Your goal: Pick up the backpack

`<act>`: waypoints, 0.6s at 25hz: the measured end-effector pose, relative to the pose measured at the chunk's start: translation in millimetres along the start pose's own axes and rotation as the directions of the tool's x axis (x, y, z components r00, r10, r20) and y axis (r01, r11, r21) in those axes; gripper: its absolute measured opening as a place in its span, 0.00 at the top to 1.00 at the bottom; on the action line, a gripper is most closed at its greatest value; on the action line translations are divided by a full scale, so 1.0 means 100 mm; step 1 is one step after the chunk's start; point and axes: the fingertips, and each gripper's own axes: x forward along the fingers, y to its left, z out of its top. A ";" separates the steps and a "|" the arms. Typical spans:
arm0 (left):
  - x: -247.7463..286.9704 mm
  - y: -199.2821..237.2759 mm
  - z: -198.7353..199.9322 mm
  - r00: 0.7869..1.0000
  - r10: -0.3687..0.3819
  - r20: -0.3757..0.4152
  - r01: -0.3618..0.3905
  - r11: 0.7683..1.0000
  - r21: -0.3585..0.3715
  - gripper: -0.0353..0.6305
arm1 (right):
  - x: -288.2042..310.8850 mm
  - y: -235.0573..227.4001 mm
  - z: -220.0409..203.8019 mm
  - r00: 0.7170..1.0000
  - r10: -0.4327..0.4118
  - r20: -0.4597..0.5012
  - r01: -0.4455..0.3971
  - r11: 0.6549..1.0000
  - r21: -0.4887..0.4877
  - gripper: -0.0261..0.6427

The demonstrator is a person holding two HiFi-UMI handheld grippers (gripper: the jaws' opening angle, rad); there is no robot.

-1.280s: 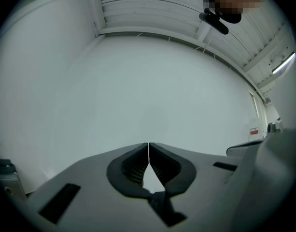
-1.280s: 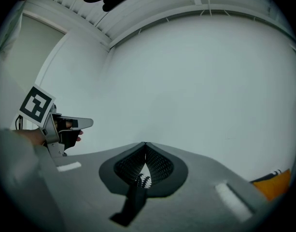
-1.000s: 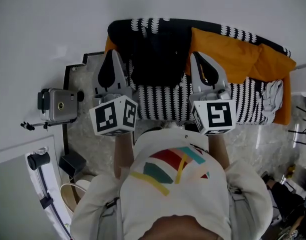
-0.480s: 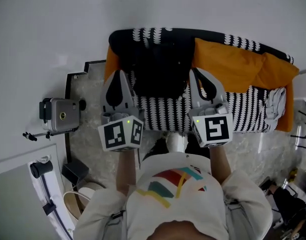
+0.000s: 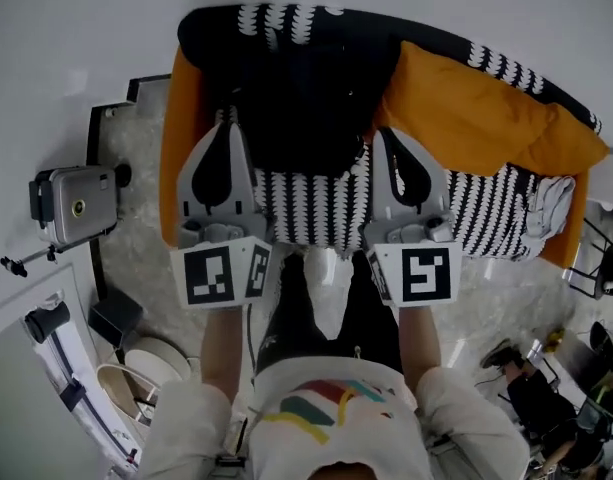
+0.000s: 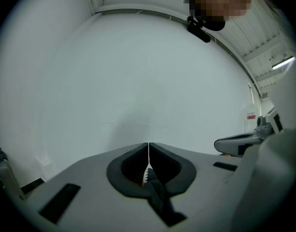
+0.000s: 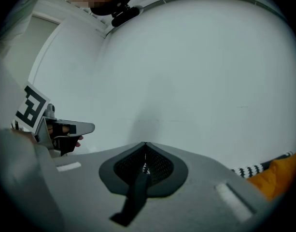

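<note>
Both grippers have come down, closer to the sofa (image 5: 486, 213). The left gripper (image 5: 226, 126) and the right gripper (image 5: 387, 138) have their jaws pressed together, with nothing in them. The black backpack (image 5: 308, 103) lies on the sofa, between the two tips.

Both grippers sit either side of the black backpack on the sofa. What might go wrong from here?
1. The left gripper and right gripper are both shut; unless they open, they would likely just shove the backpack.
2. The backpack is black on a black-and-white cover, so the jaws might pinch the cover instead of a strap.
3. The orange cushion lies beside the right gripper and could snag.
</note>
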 end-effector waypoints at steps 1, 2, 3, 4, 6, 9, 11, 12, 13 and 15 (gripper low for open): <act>0.05 0.01 -0.14 1.000 0.003 -0.008 -0.003 1.000 0.008 0.92 | 0.07 -0.01 -0.16 1.000 0.001 -0.007 -0.001 1.000 0.009 0.96; 0.09 0.03 -0.31 1.000 0.003 -0.018 -0.003 1.000 0.012 0.92 | 0.14 -0.02 -0.34 1.000 0.003 -0.015 -0.003 1.000 0.017 0.96; 0.14 0.04 -0.50 0.999 0.001 -0.032 -0.001 1.000 0.013 0.92 | 0.22 -0.01 -0.52 1.000 0.007 -0.023 -0.006 1.000 0.021 0.96; 0.18 0.05 -0.69 0.999 -0.004 -0.049 0.005 1.000 0.012 0.92 | 0.29 0.00 -0.69 0.999 0.011 -0.032 -0.010 1.000 0.021 0.96; 0.26 0.03 -1.04 0.996 -0.016 -0.084 0.017 1.000 0.011 0.92 | 0.38 0.03 -1.00 0.998 0.021 -0.056 -0.019 0.999 0.027 0.96; 0.35 0.02 -1.39 0.995 -0.021 -0.097 0.019 1.000 -0.020 0.92 | 0.41 0.05 -1.33 0.995 0.048 -0.087 -0.042 0.997 0.063 0.96; 0.41 0.11 -1.55 0.996 -0.007 -0.093 0.002 0.999 -0.050 0.92 | 0.46 0.05 -1.49 0.993 0.065 -0.103 -0.058 0.996 0.069 0.96; 0.44 0.18 -1.63 0.995 0.006 -0.098 -0.012 0.998 -0.056 0.92 | 0.50 0.05 -1.56 0.992 0.069 -0.108 -0.062 0.996 0.068 0.96; 0.48 0.27 -1.71 0.994 0.022 -0.106 -0.028 0.998 -0.057 0.92 | 0.55 0.05 -1.62 0.991 0.070 -0.112 -0.063 0.996 0.065 0.96; 0.52 0.43 -1.86 0.991 0.060 -0.117 -0.069 0.995 -0.072 0.92 | 0.64 0.04 -1.74 0.991 0.064 -0.119 -0.057 0.997 0.059 0.96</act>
